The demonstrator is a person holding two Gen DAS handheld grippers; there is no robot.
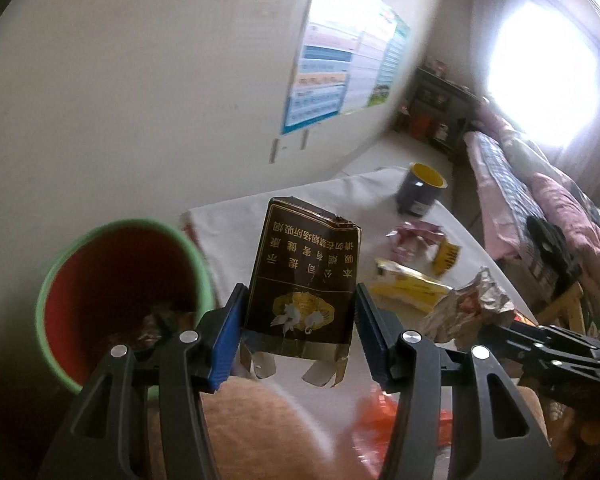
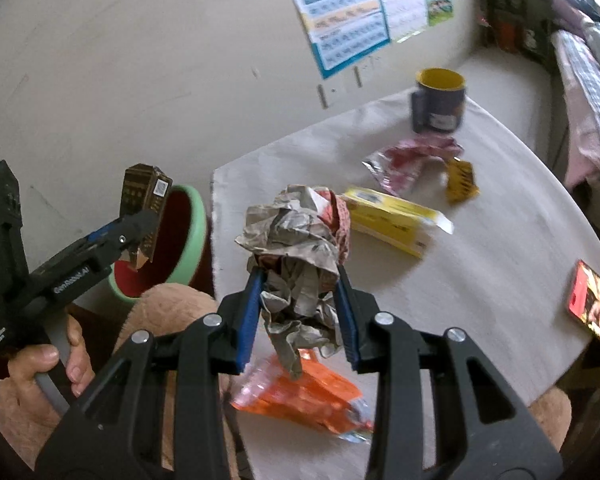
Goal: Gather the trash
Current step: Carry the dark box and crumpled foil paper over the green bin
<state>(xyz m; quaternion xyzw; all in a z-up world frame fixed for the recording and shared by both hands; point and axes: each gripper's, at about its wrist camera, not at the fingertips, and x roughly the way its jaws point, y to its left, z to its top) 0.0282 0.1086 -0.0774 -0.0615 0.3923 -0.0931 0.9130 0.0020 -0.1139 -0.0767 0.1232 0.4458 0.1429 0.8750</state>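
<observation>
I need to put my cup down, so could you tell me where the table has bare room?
Free: the cloth between the yellow box and the phone, and the corner left of the mug. Crowded: around the pink wrapper and the orange wrapper.

The bin is positioned left of the table; the mug is located at its far end.

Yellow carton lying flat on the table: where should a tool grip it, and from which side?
Grip the yellow carton across its narrow width near the middle, coming from above. It lies flat and long on the white table, so the two long edges are the exposed parallel faces. Its torn end flap looks too flimsy to hold. The pink wrapper beyond it sits apart, likely leaving room.
</observation>
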